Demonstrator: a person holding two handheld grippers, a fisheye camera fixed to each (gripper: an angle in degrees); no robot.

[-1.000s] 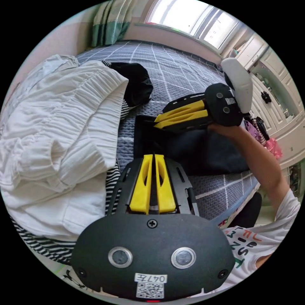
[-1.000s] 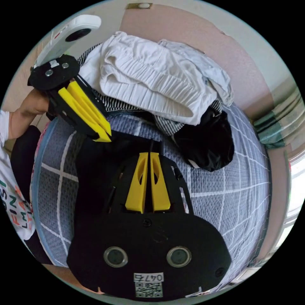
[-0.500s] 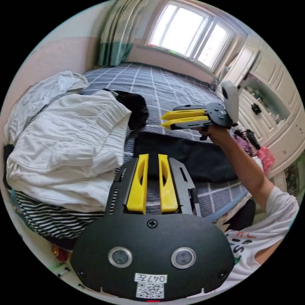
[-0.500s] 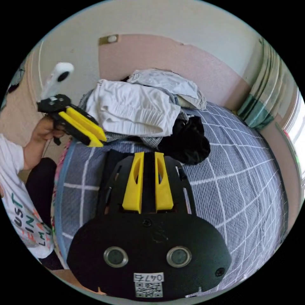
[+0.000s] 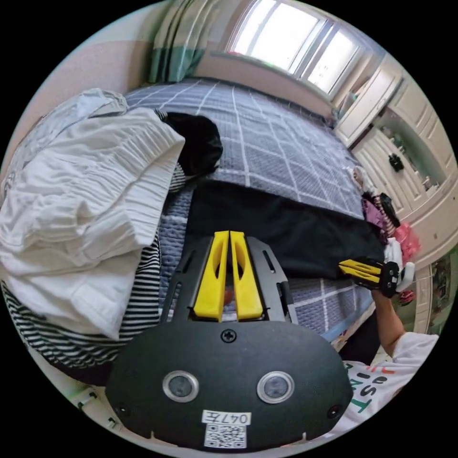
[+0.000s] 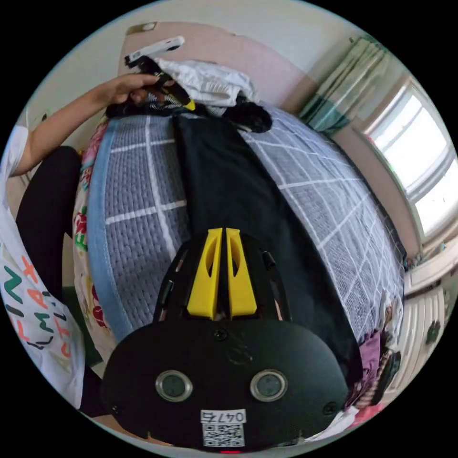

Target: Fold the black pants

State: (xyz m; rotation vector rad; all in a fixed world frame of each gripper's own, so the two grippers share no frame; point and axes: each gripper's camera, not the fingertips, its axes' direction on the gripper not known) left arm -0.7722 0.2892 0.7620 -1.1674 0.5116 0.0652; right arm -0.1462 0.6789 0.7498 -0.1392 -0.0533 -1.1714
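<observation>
Stretching in one long, flat strip across the bed [image 5: 281, 143], the black pants [image 5: 286, 229] lie smooth and matte on a quilted grey cover crossed by thin white lines. In the left gripper view the left tongs [image 5: 228, 236] hang over the near end of the pants, yellow jaws drawn together with barely a slit between them, and nothing visibly caught in them. Off at the far end, the right tongs [image 5: 350, 269] sit at the pants' edge, jaws close together; whether they pinch cloth cannot be told. From the right gripper view, the right tongs [image 6: 219, 234] hover above the dark fabric, jaws nearly touching. A heap of clothes crowds the pink headboard [image 6: 267, 67]: a crinkled white garment [image 5: 86, 191] with a gathered waistband on top, a black-and-white striped piece [image 5: 138, 315] beneath it, and a crumpled black bundle [image 5: 195, 143] just beside. Bright window [image 5: 296, 43], green-banded curtain [image 5: 174, 47], cream cupboards [image 5: 405, 143] ring the room.
</observation>
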